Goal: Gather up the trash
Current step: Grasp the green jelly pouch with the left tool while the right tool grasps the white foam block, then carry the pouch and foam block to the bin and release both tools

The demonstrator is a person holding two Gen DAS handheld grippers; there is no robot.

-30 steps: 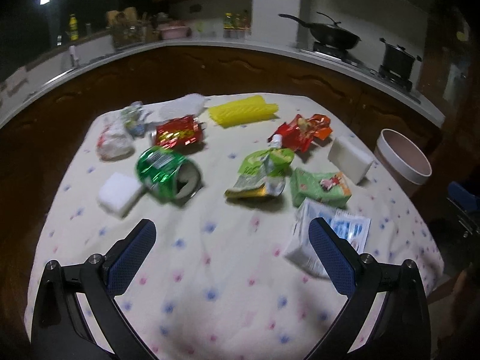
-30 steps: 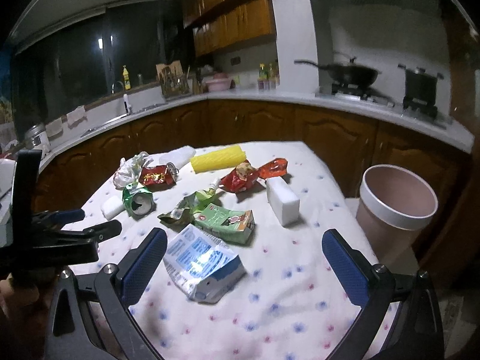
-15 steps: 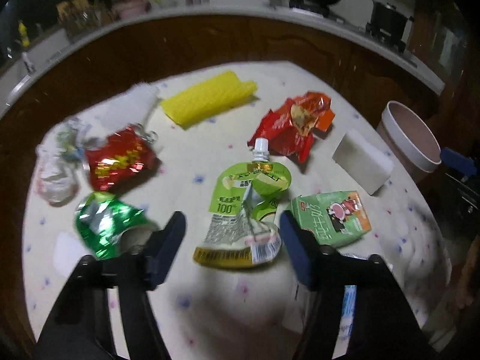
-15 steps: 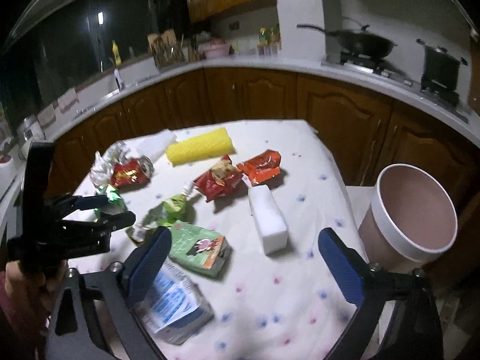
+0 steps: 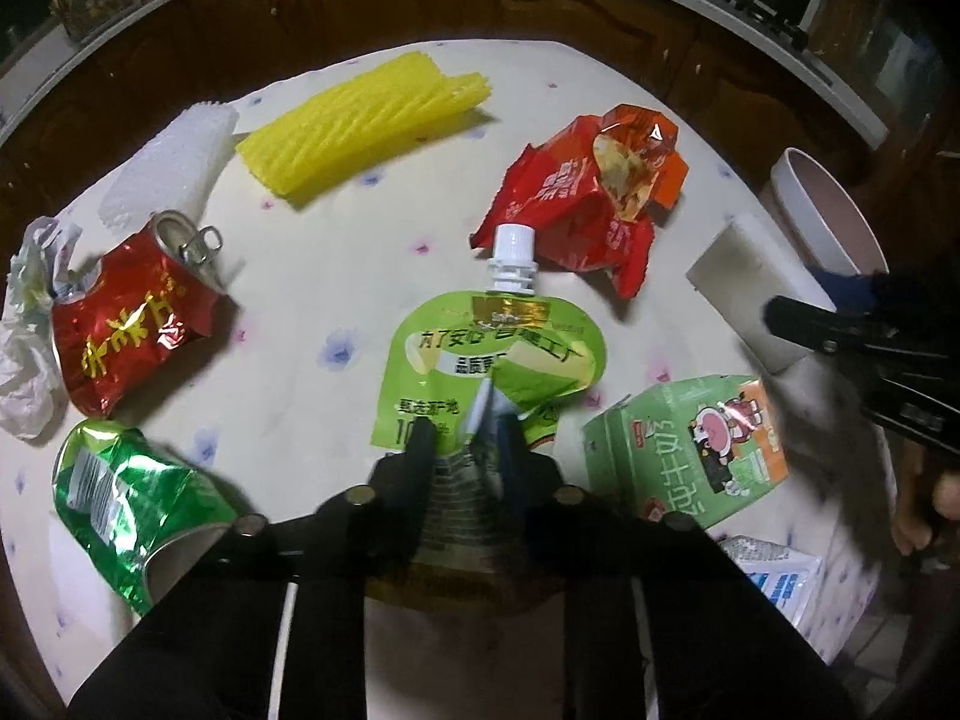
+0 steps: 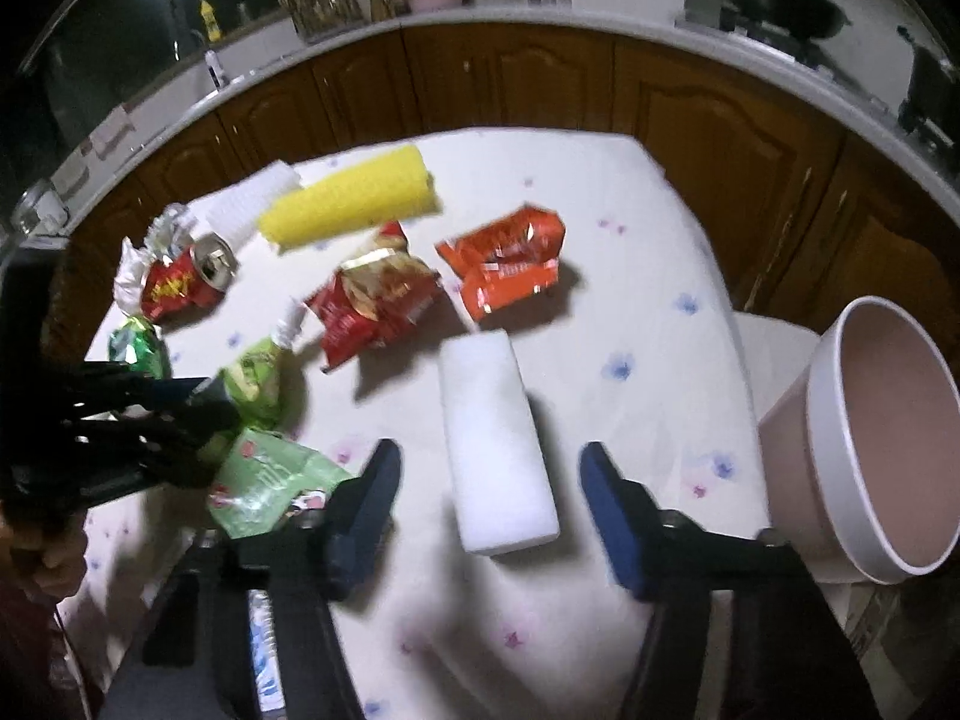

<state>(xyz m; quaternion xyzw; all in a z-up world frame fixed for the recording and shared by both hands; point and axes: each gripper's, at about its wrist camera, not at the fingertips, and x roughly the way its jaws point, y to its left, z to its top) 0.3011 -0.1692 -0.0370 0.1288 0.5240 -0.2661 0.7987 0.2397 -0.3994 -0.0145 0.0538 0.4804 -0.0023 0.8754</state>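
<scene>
My left gripper [image 5: 465,441] is shut on the lower part of a green spouted drink pouch [image 5: 489,354] that lies on the spotted tablecloth [image 5: 336,276]. The pouch and the left gripper [image 6: 198,405] also show at the left of the right wrist view. My right gripper [image 6: 489,480] is open, its jaws on either side of the near end of a white foam block [image 6: 495,438]. A pink trash bin [image 6: 876,456] stands right of the table.
Around lie a red crushed can [image 5: 129,312], a green crushed can [image 5: 129,498], a yellow foam net [image 5: 366,126], red snack wrappers [image 5: 582,204], a green carton [image 5: 690,450], white crumpled plastic [image 5: 27,324] and a blue-white packet [image 5: 780,576]. Kitchen counter behind.
My left gripper moved forward and down over the green pouch and closed on it. My right gripper moved forward to straddle the white foam block and narrowed its opening.
</scene>
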